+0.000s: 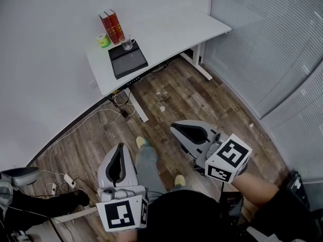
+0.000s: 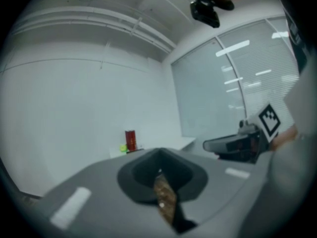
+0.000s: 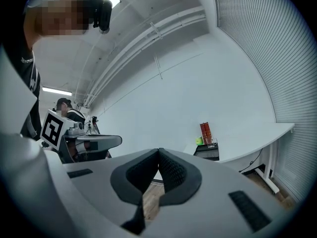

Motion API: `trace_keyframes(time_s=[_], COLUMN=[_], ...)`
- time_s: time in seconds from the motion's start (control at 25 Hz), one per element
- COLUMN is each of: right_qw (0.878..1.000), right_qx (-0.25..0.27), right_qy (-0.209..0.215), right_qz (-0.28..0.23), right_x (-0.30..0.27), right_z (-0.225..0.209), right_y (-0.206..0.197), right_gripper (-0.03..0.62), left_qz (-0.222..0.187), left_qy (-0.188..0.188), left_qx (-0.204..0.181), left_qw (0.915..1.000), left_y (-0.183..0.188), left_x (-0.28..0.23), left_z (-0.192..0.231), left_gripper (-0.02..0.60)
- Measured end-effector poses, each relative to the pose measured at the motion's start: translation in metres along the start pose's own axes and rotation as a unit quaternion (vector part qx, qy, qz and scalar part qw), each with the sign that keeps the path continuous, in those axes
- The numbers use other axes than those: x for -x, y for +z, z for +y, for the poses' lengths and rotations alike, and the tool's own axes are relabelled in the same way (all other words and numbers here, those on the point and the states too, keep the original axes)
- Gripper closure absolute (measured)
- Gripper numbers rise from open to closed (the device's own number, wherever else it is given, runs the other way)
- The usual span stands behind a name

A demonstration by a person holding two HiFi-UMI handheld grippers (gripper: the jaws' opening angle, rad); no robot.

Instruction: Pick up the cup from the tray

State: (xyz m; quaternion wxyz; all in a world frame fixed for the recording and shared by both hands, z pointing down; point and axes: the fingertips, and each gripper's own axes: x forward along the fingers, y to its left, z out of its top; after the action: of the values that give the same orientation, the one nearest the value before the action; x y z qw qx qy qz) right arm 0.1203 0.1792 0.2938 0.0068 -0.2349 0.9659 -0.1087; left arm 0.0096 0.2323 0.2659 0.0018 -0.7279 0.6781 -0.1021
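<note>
A clear cup [image 1: 126,43] stands on the far end of a black tray [image 1: 130,62] on a white desk [image 1: 166,32], far ahead of me. My left gripper [image 1: 121,146] and right gripper [image 1: 174,128] hang over the wooden floor, well short of the desk. Both are shut with nothing between their jaws. In the right gripper view the cup [image 3: 211,143] and tray [image 3: 208,152] sit small in the distance beyond the right gripper [image 3: 159,150]. The left gripper [image 2: 159,151] points toward the desk too, but the cup is too small to make out there.
Red books [image 1: 112,26] and a green object [image 1: 103,41] stand behind the tray. Cables and a power strip [image 1: 68,180] lie on the floor at the left. A glass wall with blinds [image 1: 272,44] runs along the right. A person [image 3: 67,108] stands in the background.
</note>
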Motion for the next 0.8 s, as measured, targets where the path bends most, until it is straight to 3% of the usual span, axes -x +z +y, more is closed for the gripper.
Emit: trace_keyframes(time_s=[0.8], right_qw=[1.000], right_qx=[0.013], right_qy=[-0.021], right_qz=[-0.011], right_x=[0.010], right_z=[-0.030], right_y=[0.010], right_gripper=[0.579], left_qz=[-0.011], left_qy=[-0.017], left_qx=[-0.007], left_qw=[0.9998], left_y=[0.009], left_x=[-0.026], left_z=[-0.018], left_gripper=[0.577])
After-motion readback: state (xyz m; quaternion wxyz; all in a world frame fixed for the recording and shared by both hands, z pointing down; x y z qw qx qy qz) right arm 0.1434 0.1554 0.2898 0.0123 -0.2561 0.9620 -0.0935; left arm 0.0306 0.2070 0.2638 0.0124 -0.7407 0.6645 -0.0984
